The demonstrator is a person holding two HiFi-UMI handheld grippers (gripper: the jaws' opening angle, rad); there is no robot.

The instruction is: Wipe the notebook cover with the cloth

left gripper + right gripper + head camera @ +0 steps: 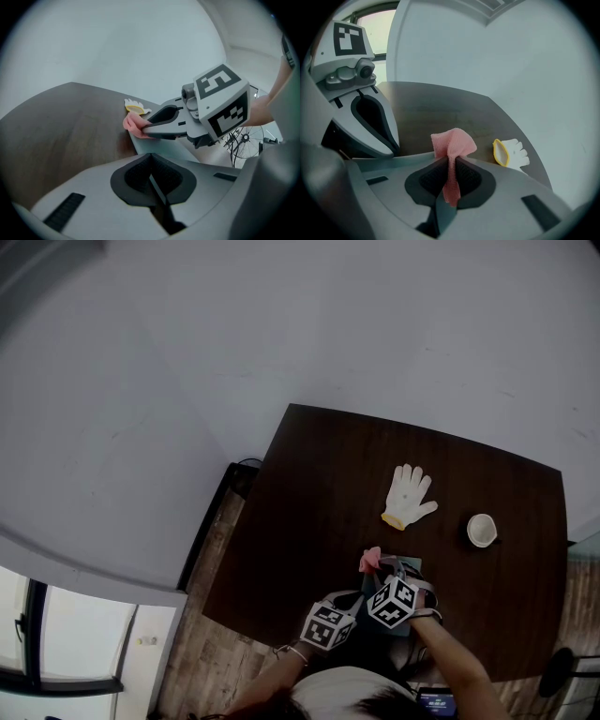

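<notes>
A pink cloth (453, 145) is pinched between the jaws of my right gripper (450, 161), with its top fanned out above them. In the left gripper view the same cloth (133, 125) sits at the tip of the right gripper (146, 129), over the far end of a pale grey-blue notebook (157, 147). My left gripper (150, 158) is shut on the notebook's near edge. The head view shows both grippers close together at the table's near edge, the cloth (371, 560) just beyond them and the notebook mostly hidden.
A white work glove with a yellow cuff (409, 495) lies on the dark wooden table (319, 512) beyond the cloth. A small white cup (482, 530) stands to its right. A light floor surrounds the table, and a bicycle wheel (243, 138) is off to the side.
</notes>
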